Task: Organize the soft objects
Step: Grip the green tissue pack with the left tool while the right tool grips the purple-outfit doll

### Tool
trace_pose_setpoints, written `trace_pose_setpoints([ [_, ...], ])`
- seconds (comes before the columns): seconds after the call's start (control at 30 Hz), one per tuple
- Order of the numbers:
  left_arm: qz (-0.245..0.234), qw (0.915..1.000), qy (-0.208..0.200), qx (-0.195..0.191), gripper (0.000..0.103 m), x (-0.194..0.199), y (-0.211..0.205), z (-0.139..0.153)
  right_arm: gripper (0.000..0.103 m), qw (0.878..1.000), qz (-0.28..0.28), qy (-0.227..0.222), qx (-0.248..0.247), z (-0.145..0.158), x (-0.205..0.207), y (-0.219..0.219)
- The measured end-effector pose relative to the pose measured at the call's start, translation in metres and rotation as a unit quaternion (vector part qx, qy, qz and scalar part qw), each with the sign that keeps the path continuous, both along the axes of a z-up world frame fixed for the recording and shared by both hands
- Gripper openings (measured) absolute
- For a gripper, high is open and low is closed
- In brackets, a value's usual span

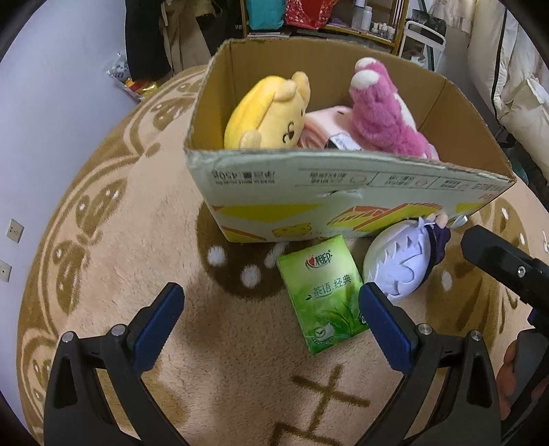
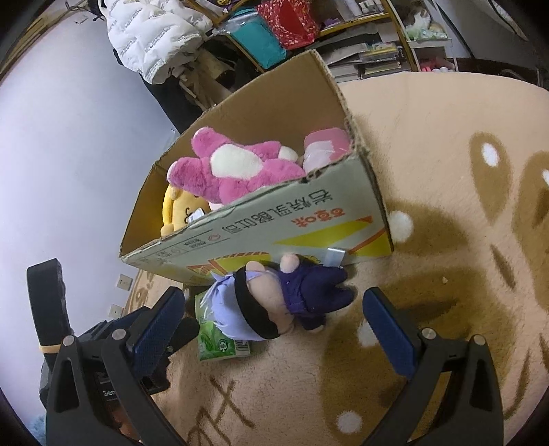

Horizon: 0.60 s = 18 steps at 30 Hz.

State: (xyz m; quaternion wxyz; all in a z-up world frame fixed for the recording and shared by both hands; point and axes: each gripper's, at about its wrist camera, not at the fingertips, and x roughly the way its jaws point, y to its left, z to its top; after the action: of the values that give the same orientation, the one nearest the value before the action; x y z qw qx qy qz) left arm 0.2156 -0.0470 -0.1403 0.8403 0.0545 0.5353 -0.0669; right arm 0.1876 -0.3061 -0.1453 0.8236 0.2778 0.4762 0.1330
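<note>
An open cardboard box [image 1: 343,192] [image 2: 274,219] stands on the rug. It holds a yellow bear plush [image 1: 267,113] [image 2: 182,209], a pink bear plush [image 1: 381,109] [image 2: 236,168] and a pink folded cloth [image 1: 326,127] [image 2: 326,144]. In front of the box lie a green tissue pack [image 1: 322,295] [image 2: 219,339] and a small doll [image 1: 405,260] [image 2: 274,302] with lilac hair and dark purple clothes. My left gripper [image 1: 271,319] is open, just left of the tissue pack. My right gripper [image 2: 271,322] is open, its fingers on either side of the doll.
A round beige and brown patterned rug [image 1: 120,247] [image 2: 446,171] covers the floor. A lilac wall [image 1: 51,113] with sockets is on the left. Shelves with bags and bottles [image 1: 343,17], hanging clothes and a white jacket [image 2: 154,31] stand behind the box.
</note>
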Motion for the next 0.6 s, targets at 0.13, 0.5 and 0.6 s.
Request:
trace_pose_setpoints([
  [0.13,-0.001,1.0,0.007,-0.002,0.101,0.001,-0.001,-0.006,0.103,1.0,0.004,0.005,-0.001,-0.004,0.002,0.004],
  [0.5,-0.01,0.9995,0.026,-0.013,0.101,0.005,0.001,-0.016,0.103,1.0,0.015,0.022,-0.014,-0.018,0.014,0.015],
  [0.6,-0.008,0.9993,0.034,-0.013,0.101,0.005,0.002,-0.02,0.103,0.999,0.014,0.03,-0.007,-0.023,0.014,0.015],
])
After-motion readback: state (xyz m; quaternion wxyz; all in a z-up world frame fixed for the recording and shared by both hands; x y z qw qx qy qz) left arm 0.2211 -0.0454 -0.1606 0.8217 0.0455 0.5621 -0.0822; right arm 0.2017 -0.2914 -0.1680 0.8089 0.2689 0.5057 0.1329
